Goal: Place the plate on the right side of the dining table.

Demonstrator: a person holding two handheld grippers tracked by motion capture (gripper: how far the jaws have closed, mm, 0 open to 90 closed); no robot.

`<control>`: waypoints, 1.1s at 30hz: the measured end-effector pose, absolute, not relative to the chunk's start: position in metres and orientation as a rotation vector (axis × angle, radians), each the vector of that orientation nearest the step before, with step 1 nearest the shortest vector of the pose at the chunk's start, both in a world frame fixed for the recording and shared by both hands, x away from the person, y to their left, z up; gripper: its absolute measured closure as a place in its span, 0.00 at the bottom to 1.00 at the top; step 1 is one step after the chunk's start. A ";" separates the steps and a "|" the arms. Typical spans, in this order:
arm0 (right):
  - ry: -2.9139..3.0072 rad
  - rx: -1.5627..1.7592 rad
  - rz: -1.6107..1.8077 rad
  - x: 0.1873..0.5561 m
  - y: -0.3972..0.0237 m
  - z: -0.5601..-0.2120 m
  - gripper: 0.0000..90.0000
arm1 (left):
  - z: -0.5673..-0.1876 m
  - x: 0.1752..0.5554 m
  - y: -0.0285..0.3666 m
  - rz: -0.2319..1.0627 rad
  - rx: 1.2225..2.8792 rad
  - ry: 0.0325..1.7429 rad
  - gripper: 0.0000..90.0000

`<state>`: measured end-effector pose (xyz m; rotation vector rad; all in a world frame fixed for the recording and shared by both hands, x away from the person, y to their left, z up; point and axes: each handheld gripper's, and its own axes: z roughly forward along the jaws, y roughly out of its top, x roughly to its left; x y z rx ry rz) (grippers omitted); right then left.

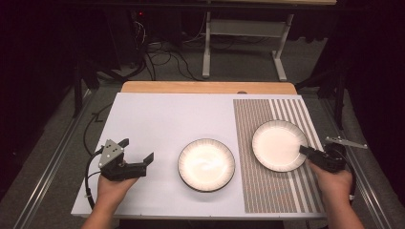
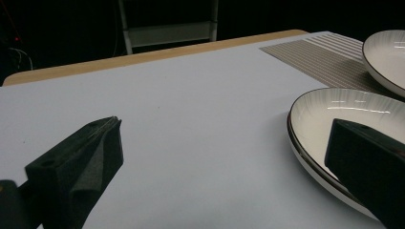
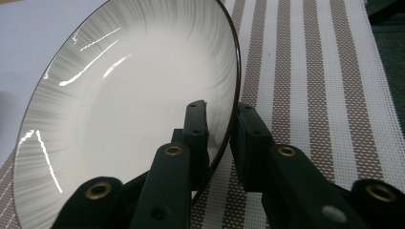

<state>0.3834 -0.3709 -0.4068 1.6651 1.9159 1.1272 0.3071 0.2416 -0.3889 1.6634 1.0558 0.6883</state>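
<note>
High view: two plates sit on the table; the near plate lies on the bare white top, the far plate on the striped mat; the right gripper bites the far plate's right rim; the left gripper hovers just left of the near plate, jaws wide apart, nothing between them; a hasty sweep from there could knock that plate sideways toward the mat.

Left gripper view: the near plate sits just beyond one jaw, the other jaw well clear over the white top; if the jaws close before one slides under the rim, they will likely skate off the glossy edge.

Right gripper view: the jaws straddle the rim of the far plate, one inside, one outside; a thin gap seems to show at the outer jaw, so I cannot tell whether they truly clamp; lifting on so shallow a pinch risks the plate pivoting and slipping out onto the mat.
</note>
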 end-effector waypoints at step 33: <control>1.811 1.377 1.142 0.362 -0.361 -0.390 0.59 | -0.393 0.304 0.241 0.663 1.672 1.059 0.00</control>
